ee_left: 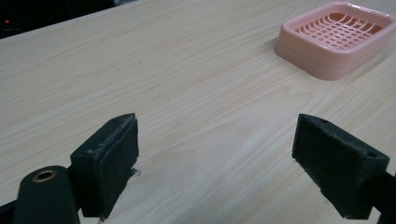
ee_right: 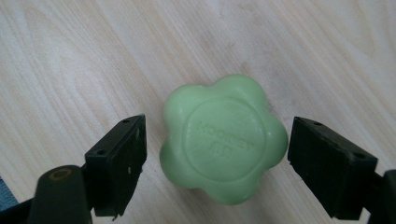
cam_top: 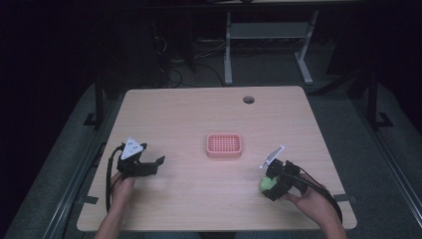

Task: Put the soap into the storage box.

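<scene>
A green flower-shaped soap [ee_right: 224, 140] lies flat on the wooden table [cam_top: 199, 114], seen near the front right as a green soap [cam_top: 267, 183]. My right gripper [ee_right: 217, 161] is open, its two black jaws standing either side of the soap with small gaps. A pink soap dish [cam_top: 224, 145] with a grid bottom sits at the table's middle, also seen as the pink dish [ee_left: 337, 37] far right in the left gripper view. My left gripper [ee_left: 217, 161] is open over bare wood at the front left [cam_top: 149, 167], nothing between its jaws.
A round cable hole [cam_top: 248, 99] is near the table's far edge. Metal desk legs [cam_top: 228, 50] and cables stand on the dark floor beyond. A person's hands hold both grippers from the near edge.
</scene>
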A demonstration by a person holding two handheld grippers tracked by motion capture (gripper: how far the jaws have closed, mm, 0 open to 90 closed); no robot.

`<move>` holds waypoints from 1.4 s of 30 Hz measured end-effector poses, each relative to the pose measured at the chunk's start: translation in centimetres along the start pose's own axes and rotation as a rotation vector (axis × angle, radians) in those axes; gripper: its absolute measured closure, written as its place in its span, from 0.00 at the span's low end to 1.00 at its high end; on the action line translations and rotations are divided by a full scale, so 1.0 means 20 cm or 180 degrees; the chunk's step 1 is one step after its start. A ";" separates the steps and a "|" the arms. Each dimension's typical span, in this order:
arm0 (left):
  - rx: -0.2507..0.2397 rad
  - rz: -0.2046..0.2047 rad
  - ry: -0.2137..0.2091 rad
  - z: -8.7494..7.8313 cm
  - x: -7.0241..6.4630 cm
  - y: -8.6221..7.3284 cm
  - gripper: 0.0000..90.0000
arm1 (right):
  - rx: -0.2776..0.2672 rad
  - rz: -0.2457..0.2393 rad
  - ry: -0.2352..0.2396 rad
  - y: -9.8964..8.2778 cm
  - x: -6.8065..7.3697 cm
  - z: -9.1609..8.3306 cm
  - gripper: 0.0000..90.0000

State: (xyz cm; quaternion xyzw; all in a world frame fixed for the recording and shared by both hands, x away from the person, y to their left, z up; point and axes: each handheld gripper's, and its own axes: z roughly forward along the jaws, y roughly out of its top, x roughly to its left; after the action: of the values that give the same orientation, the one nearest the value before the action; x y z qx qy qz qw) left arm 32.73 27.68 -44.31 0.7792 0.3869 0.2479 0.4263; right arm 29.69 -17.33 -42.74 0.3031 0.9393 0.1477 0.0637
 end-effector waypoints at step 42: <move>-0.0006 -0.0005 -0.0013 0.00 0.00 0.00 0.16 | 0.0214 0.0101 0.0013 0.02 -0.02 0.09 0.28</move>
State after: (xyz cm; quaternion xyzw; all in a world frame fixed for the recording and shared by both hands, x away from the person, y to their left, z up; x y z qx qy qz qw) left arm 32.70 27.61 -44.32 0.7790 0.3863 0.2464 0.4281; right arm 30.55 -16.75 -44.33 0.3197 0.9389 0.1177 0.0492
